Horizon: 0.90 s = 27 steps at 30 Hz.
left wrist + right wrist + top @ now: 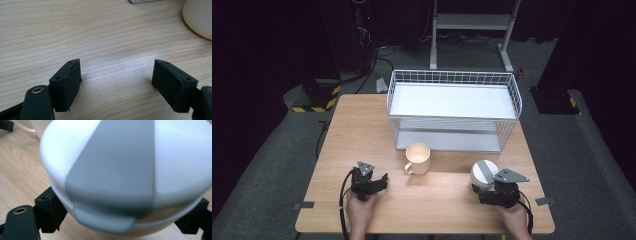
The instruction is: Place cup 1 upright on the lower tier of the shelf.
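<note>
high view: the right gripper (486, 189) sits near the right front of the pale wooden table (362, 130), its jaws closed around a round white lidded container with a broad grey band across its top (483, 173). that container stands on the table, right of a cream ceramic mug with a handle (417, 158) and in front of a white wire two-tier rack (453, 110). right gripper view: the container (120, 170) is smooth and domed, its grey band ending in a small paler tab at the near rim, with one black jaw pressed on each side. the left gripper (379, 181) rests left of the mug, its jaws standing apart over bare wood with nothing between them; left gripper view has the mug (198, 17) off at the upper right.
</note>
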{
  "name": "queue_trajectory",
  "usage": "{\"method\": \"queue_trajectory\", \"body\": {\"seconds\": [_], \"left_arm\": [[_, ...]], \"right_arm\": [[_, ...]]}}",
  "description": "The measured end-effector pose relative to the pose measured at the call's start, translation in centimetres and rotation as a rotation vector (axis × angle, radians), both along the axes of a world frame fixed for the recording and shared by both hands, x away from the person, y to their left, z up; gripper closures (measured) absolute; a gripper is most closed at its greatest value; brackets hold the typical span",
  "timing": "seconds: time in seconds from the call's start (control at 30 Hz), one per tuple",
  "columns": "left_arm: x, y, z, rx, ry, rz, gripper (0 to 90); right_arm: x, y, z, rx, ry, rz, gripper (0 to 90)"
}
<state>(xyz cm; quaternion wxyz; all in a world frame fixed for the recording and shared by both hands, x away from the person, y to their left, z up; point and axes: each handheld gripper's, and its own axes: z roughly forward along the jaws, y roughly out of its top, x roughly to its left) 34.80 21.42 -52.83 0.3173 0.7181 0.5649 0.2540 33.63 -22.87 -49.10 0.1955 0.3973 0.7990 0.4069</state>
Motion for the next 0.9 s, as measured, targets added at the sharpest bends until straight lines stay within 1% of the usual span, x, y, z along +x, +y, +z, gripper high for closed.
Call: {"method": "queue_trajectory", "body": {"seconds": [0.2, 0.27, 0.47, 0.57, 0.9], "left_arm": [[0.00, 0.00, 0.01, 0.000, 0.002, 0.000, 23.6], [0.00, 0.00, 0.01, 0.000, 0.001, -0.001, 23.5], [0.00, 0.01, 0.01, 0.000, 0.002, -0.001, 23.6], [-0.01, 0.00, 0.01, 0.000, 0.001, 0.000, 23.5], [-0.02, 0.00, 0.01, 0.000, 0.001, 0.001, 23.5]], "right_arm": [[0.19, -0.07, -0.14, 0.021, 0.006, 0.001, 15.0], [0.29, -0.09, -0.22, 0.024, 0.000, 0.008, 15.4], [0.29, -0.08, -0.29, 0.022, -0.013, 0.008, 16.5], [0.28, -0.16, -0.34, 0.018, -0.030, 0.012, 17.2], [0.34, -0.20, -0.34, 0.019, -0.037, 0.017, 17.9]]}}
